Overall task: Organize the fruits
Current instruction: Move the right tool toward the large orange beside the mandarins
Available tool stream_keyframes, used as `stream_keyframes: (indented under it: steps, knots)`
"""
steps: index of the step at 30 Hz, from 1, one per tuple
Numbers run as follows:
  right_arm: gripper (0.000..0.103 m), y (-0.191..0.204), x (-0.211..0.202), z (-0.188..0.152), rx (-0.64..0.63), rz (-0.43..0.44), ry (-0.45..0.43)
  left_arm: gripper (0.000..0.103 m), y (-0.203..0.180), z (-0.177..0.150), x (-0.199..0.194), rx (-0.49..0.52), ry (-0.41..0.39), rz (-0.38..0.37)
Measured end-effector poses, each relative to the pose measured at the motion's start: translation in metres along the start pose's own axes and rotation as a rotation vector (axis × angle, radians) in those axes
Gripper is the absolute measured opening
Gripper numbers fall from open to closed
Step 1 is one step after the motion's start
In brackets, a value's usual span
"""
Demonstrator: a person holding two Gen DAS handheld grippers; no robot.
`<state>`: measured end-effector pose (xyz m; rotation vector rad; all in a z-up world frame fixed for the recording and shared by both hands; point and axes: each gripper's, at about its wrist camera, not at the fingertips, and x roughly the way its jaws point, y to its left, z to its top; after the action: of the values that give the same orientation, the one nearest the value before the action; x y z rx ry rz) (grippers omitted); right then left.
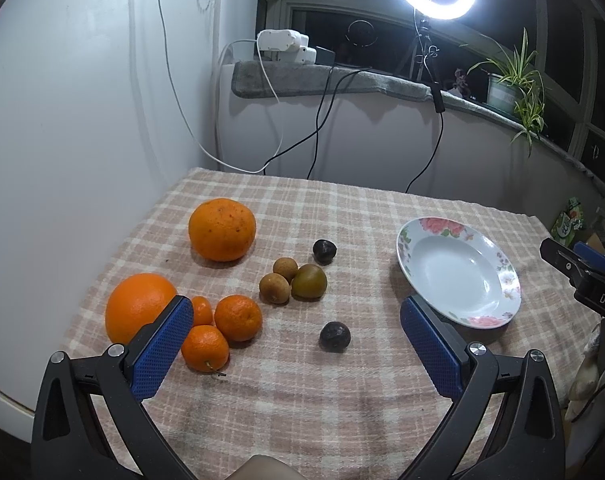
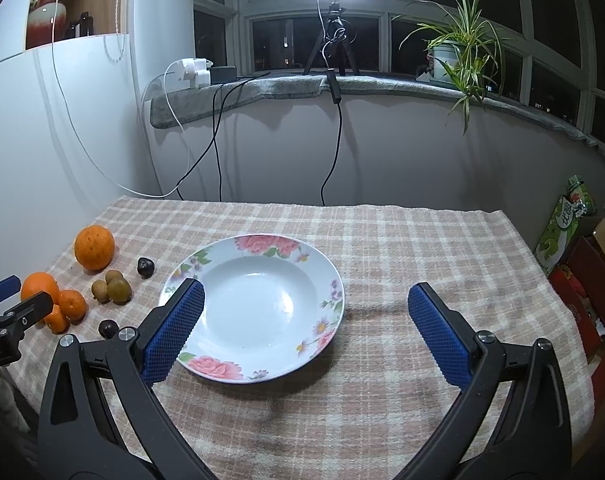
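A: Start at the tongs. What are they doing?

B: The left gripper (image 1: 296,344) has its blue pads spread wide with nothing between them, and it hangs above the near edge of the checked cloth (image 1: 302,400). The right gripper (image 2: 306,332) is just as wide open and just as empty, poised over the near side of the flowered plate (image 2: 302,344).

A: And the fruit?

B: All of it lies on the cloth, none on the plate. Ahead of the left gripper: a dark round fruit (image 1: 334,336) almost dead centre between the pads, three small mandarins (image 1: 222,328) just beside the left pad, and a big orange (image 1: 138,306) partly behind that pad. Farther out sit three brownish fruits touching each other (image 1: 292,280), a second dark one (image 1: 324,251), and another big orange (image 1: 221,229).

A: Which hand should take the first piece?

B: The left, I'd judge. The fruit sits straight in front of it, while from the right gripper the whole pile lies well off to the left, beyond the plate. The fruits are near round, so there's no long axis to line up with; the carry then goes rightward to the plate
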<state>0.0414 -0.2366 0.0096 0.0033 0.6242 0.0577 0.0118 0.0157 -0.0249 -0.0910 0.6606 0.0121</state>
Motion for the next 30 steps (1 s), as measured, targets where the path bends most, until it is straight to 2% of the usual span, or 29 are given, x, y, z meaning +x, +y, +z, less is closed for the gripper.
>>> stream_keyframes:
  steps: [11,30]
  knots:
    - [0.103,0.013,0.008,-0.001,-0.033,0.029,0.026,0.102,0.009,-0.004,0.004,-0.008,0.017,0.034]
    - [0.103,0.079,0.026,-0.001,-0.176,0.214,0.079,0.102,0.041,-0.012,0.002,-0.054,0.023,0.096]
